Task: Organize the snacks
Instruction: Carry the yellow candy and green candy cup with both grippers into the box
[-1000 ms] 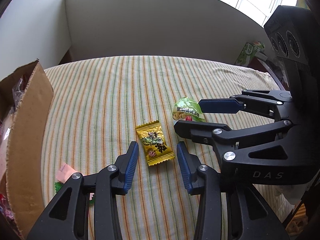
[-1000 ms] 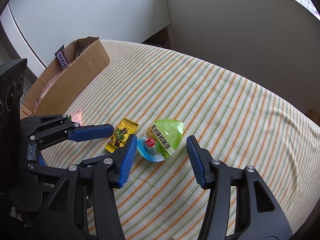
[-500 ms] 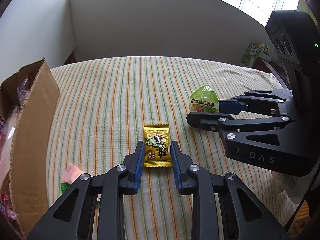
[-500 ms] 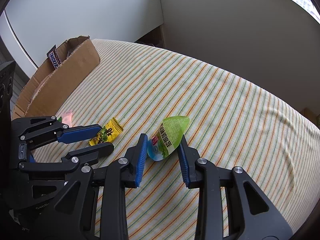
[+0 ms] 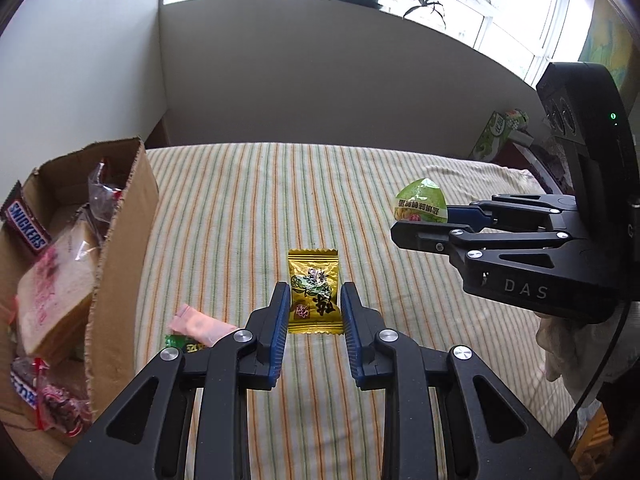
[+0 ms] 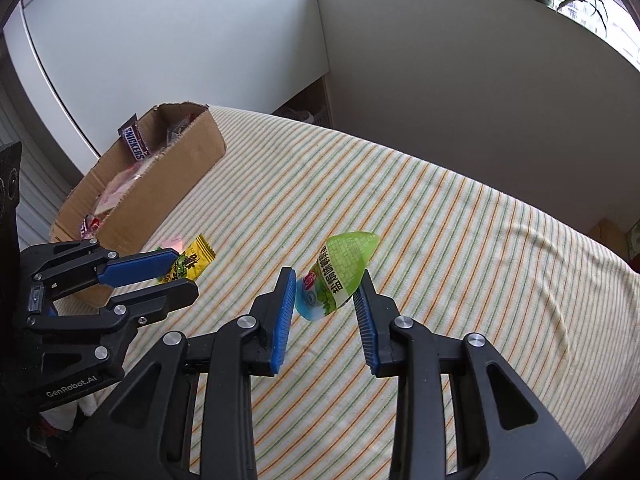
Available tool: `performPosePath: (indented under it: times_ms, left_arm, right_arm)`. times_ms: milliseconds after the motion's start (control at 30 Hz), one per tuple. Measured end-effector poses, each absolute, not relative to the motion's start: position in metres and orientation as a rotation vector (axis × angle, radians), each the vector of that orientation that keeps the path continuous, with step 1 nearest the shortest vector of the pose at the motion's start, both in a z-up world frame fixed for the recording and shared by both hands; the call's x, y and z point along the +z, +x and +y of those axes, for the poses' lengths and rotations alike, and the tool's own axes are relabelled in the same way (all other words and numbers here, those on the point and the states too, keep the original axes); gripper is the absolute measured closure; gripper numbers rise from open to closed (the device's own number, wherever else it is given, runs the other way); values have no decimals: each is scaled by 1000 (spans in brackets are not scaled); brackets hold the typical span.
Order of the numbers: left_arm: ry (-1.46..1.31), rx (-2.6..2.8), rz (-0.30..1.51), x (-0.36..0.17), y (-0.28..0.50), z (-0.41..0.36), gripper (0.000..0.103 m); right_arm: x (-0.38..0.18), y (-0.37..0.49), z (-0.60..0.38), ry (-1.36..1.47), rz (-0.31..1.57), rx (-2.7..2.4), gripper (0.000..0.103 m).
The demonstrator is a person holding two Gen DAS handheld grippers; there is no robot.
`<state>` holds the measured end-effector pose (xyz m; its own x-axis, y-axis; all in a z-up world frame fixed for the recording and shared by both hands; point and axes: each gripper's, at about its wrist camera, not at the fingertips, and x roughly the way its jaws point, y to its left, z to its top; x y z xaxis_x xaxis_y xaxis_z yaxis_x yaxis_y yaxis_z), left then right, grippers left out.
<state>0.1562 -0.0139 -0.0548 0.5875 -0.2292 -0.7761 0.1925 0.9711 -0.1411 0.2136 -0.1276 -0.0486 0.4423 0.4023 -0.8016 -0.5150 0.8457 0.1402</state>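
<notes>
My left gripper (image 5: 314, 294) is shut on a yellow candy packet (image 5: 314, 286) and holds it above the striped cloth; it also shows in the right wrist view (image 6: 188, 262). My right gripper (image 6: 326, 288) is shut on a green jelly cup (image 6: 344, 270) and holds it raised above the cloth; the cup shows in the left wrist view (image 5: 420, 202). A cardboard box (image 5: 120, 240) with several snacks, among them a Snickers bar (image 5: 26, 226), stands at the left; it also shows in the right wrist view (image 6: 160, 184).
A pink wrapped candy (image 5: 200, 326) and a small green candy (image 5: 176, 340) lie on the striped cloth (image 5: 240, 208) beside the box. A green carton (image 5: 496, 134) stands past the far right edge. A wall runs behind the table.
Both grippers closed on their snacks and lifted them off the cloth. The yellow packet and the green cup now hang higher than half a second ago.
</notes>
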Motion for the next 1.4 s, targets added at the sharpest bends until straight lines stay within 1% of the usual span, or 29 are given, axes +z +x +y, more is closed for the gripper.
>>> performPosePath:
  times_ms: [233,433,800,1233,1267,1333,1367,1400]
  left_arm:
    - [-70,-215,839,-23,131,16,79]
    - [-89,-155,793,-8,118,54,79]
    - [-129,-23,750,0,101,128,79]
    - [-166,53,754,-10,98,177,79]
    - [-167,54,757,-11,98,179,79]
    - [-172,53,765,-12,99,181,79]
    - [-176,54,764,-13,99,182,79]
    - [-178,53,765,-13,99,182,77]
  right_arm:
    - [-16,198,-97,-155,902,612,72]
    - [2,193,-63,-179,871,651,72]
    - [17,199,3,-191,853,727,72]
    - [10,207,80,-222,878,813,72]
    - [10,206,84,-228,876,818,70]
    - [10,204,89,-236,868,813,60]
    - [11,204,90,-234,859,810,45]
    - [12,203,89,-229,849,807,34]
